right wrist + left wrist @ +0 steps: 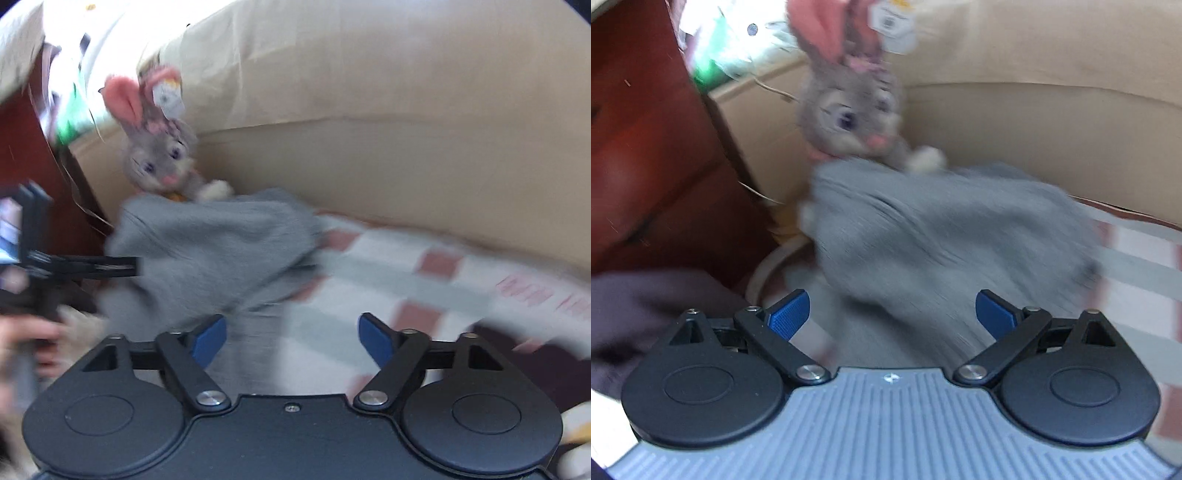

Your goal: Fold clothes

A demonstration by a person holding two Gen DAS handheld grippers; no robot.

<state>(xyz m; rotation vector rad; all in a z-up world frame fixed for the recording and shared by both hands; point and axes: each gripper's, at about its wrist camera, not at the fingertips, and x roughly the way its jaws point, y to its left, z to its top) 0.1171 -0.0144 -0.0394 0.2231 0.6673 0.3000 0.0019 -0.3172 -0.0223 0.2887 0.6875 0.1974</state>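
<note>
Right, I'm looking at a crumpled grey knit garment point(923, 236) heaped on a bed covered by a pink, white and pale-green checked blanket point(424, 273), with a grey plush rabbit with pink ears point(849, 110) propped just beyond it against the beige padded headboard point(369, 147).

My left claw point(892, 314) has its blue pads wide apart and nothing pinched; the near hem of the garment lies directly ahead of it and seems to run in between the pads, though blur keeps me from saying whether cloth touches either one. My right claw point(293, 338) is also parted, somewhat narrower, and empty: only blanket shows between its pads. From there the garment sits ahead and to the left, its long axis slanting from the rabbit down toward the claw's left finger. So I judge the left claw to be the nearer and better lined up for the first pinch, while the right needs to swing leftward to reach an edge.

Only the right view shows the left claw's own body and the hand point(29, 343) holding it, at the garment's left end. Only the left view shows a dark purplish cloth point(646, 306) beside its left finger.
</note>
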